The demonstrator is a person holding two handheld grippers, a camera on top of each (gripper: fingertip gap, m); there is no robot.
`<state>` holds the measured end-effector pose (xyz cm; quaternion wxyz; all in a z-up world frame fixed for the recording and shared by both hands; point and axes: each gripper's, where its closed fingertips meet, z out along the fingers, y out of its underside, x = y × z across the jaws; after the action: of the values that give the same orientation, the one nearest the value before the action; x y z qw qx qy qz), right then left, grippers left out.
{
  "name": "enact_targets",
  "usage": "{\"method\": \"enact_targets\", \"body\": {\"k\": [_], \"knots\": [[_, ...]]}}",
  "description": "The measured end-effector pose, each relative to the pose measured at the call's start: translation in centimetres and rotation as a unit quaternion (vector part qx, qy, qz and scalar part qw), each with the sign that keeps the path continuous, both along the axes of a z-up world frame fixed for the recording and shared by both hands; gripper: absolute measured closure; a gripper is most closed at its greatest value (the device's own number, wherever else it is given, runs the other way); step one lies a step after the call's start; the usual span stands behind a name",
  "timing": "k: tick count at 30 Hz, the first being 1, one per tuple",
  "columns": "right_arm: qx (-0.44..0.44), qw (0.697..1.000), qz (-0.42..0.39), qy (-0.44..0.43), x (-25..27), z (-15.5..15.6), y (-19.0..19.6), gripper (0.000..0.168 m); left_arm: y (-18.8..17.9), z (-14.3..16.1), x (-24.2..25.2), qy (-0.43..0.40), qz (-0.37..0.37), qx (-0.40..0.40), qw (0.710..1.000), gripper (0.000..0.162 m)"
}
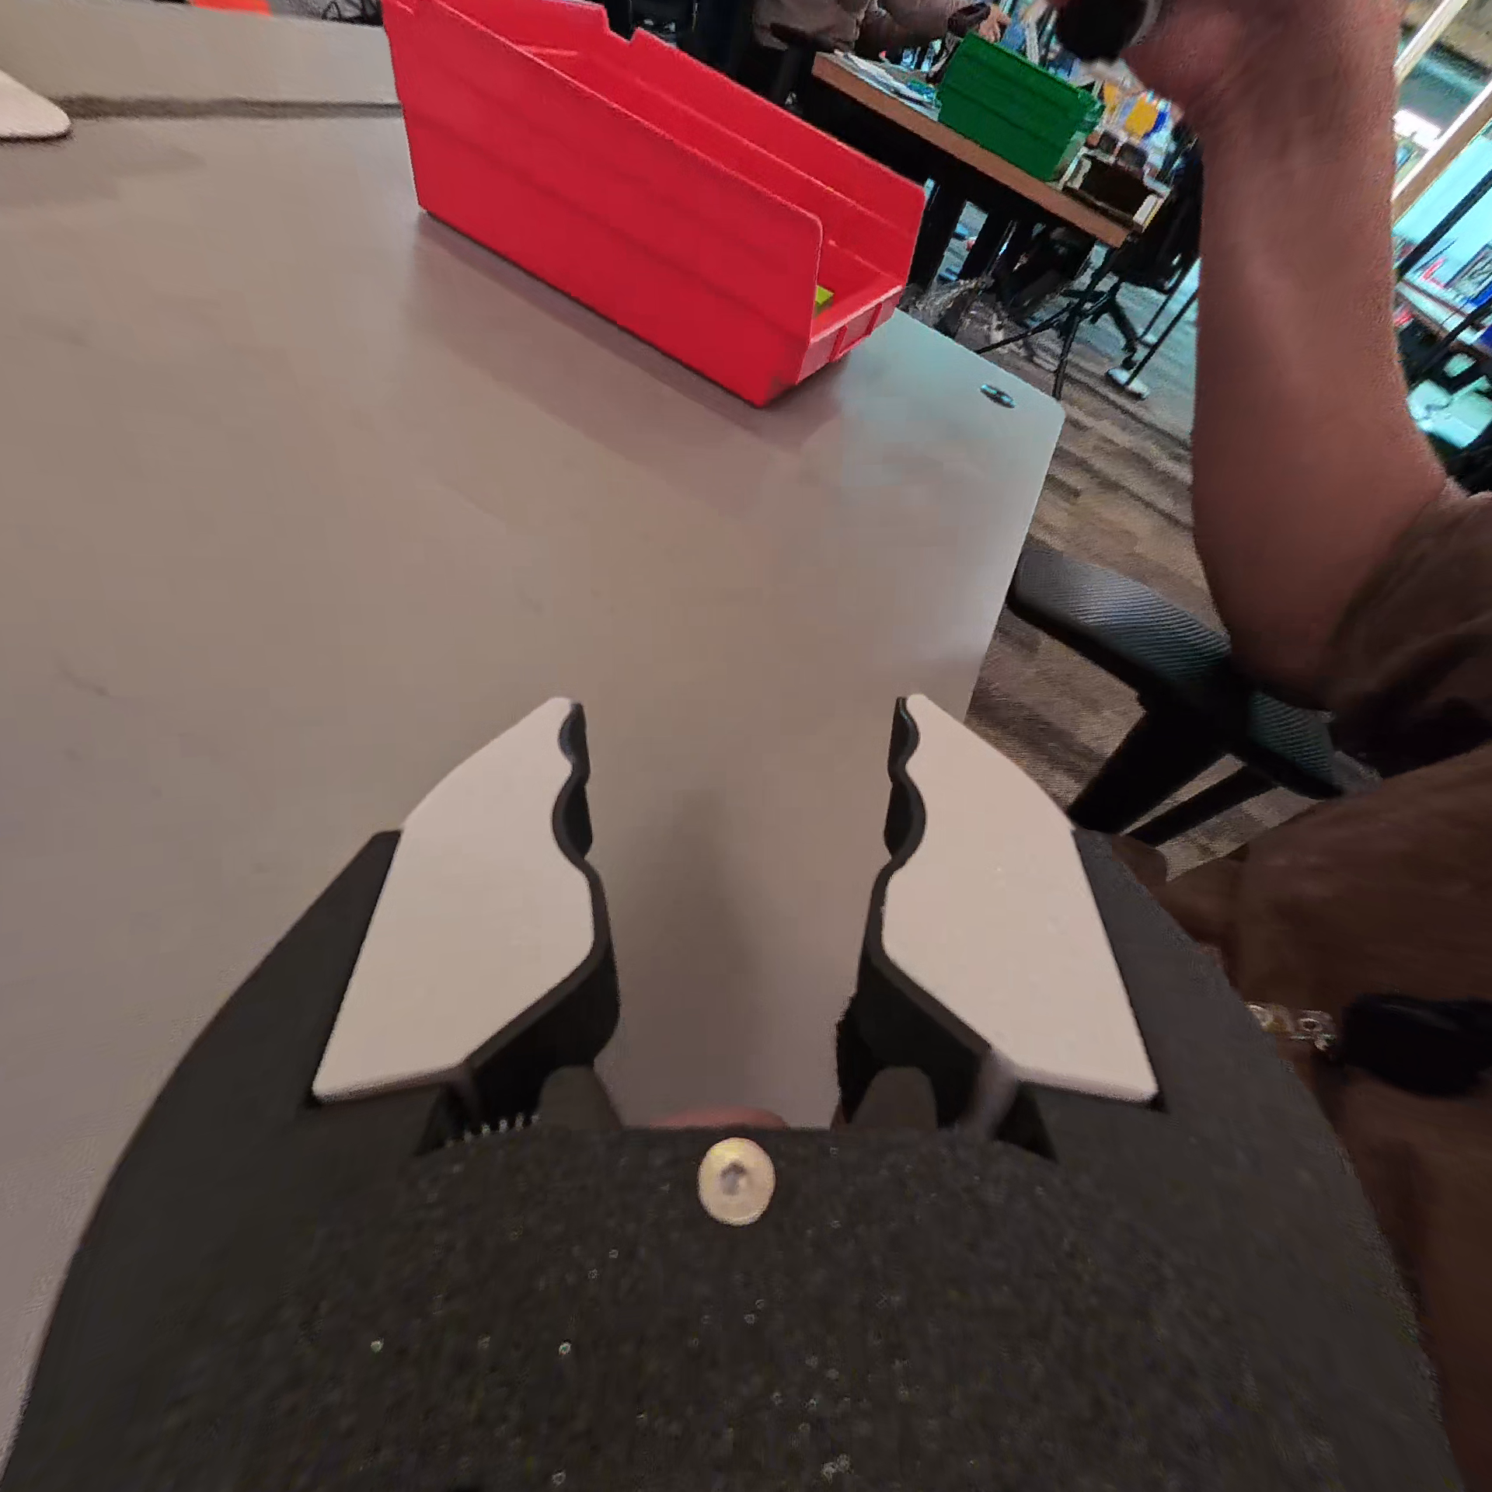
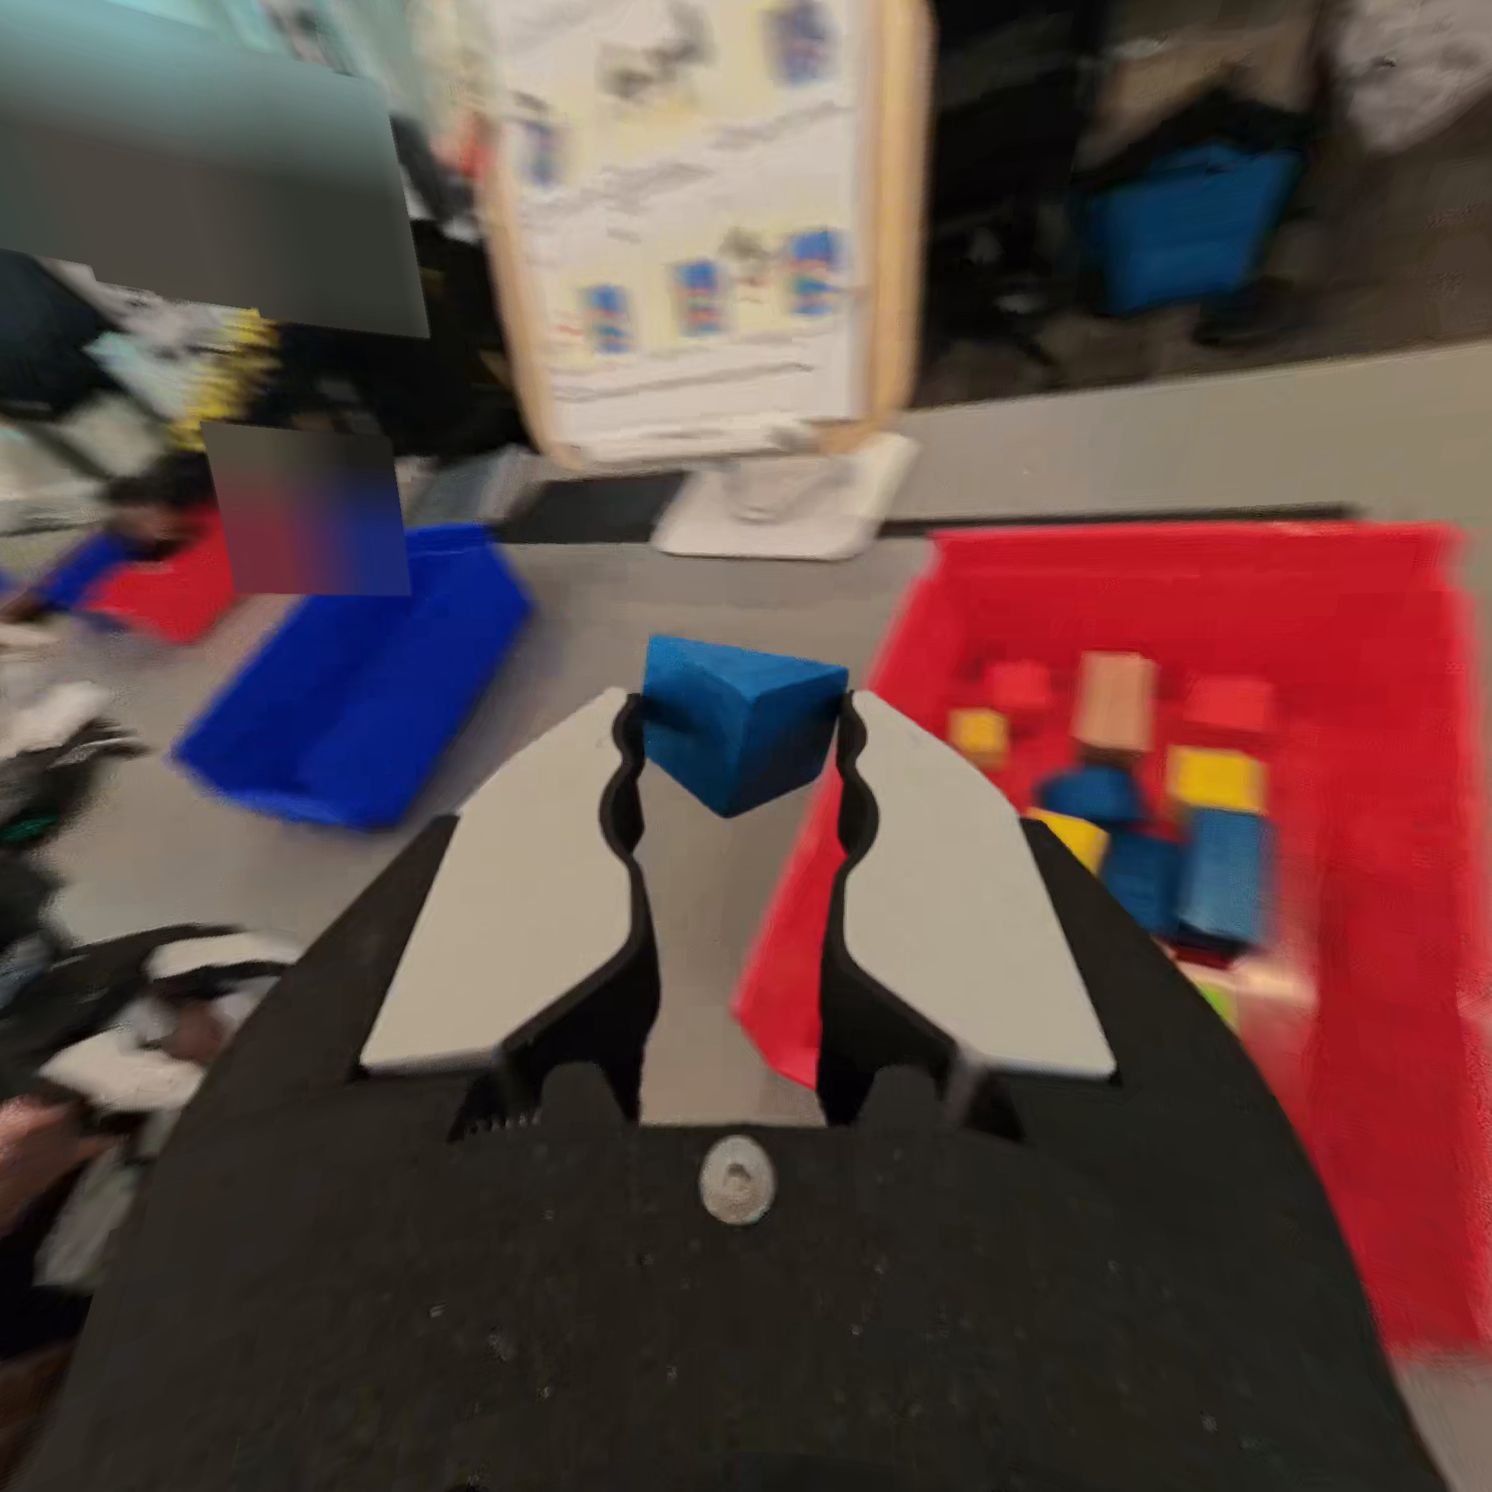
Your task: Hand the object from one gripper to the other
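Observation:
My right gripper (image 2: pixel 736 710) is shut on a blue block (image 2: pixel 739 722), which it holds tilted by its fingertips above the grey table (image 2: pixel 686 613), between a blue bin and a red bin. My left gripper (image 1: pixel 739 718) is open and empty, low over the grey table (image 1: pixel 323 525) near its right edge. The right gripper's own fingers do not show in the left wrist view; only the person's raised arm (image 1: pixel 1292 363) and hand at the top right are there.
A red bin (image 1: pixel 646 186) stands on the table ahead of the left gripper; in the right wrist view the red bin (image 2: pixel 1372 928) holds several coloured blocks. A blue bin (image 2: pixel 355 710) lies to the left. A white stand base (image 2: pixel 783 509) is behind. A chair (image 1: pixel 1171 670) sits off the table's edge.

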<state>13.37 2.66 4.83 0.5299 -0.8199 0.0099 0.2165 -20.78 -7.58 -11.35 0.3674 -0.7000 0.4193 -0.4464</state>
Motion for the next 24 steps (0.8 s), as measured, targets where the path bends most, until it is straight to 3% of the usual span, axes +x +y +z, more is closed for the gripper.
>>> {"method": "enact_targets", "body": {"k": [4,6,9,19,22,24], "knots": [[-0.189,0.976,-0.089,-0.056,6.1,-7.9,-0.9,0.122,0.8,1.0,-0.6,-0.026,0.01,-0.014,1.0,0.092],[-0.297,0.948,-0.083,-0.077,6.6,-12.1,-2.0,0.122,1.2,1.0,-0.9,-0.026,0.014,-0.012,1.0,0.092],[-0.393,0.912,-0.064,-0.101,6.1,-16.2,-3.2,0.122,1.5,0.9,-1.0,-0.026,0.016,-0.015,0.999,0.092],[-0.55,0.82,-0.004,-0.159,3.8,-22.4,-4.5,0.122,0.5,0.3,-0.2,-0.011,-0.007,-0.017,1.0,0.091],[-0.562,0.809,-0.022,-0.171,4.3,-23.7,-3.5,0.122,0.4,0.0,-0.1,-0.004,-0.009,-0.018,1.0,0.09],[-0.541,0.825,-0.035,-0.161,4.4,-23.8,-2.2,0.123,0.4,-0.1,-0.2,-0.004,-0.009,-0.02,1.0,0.09]]}}
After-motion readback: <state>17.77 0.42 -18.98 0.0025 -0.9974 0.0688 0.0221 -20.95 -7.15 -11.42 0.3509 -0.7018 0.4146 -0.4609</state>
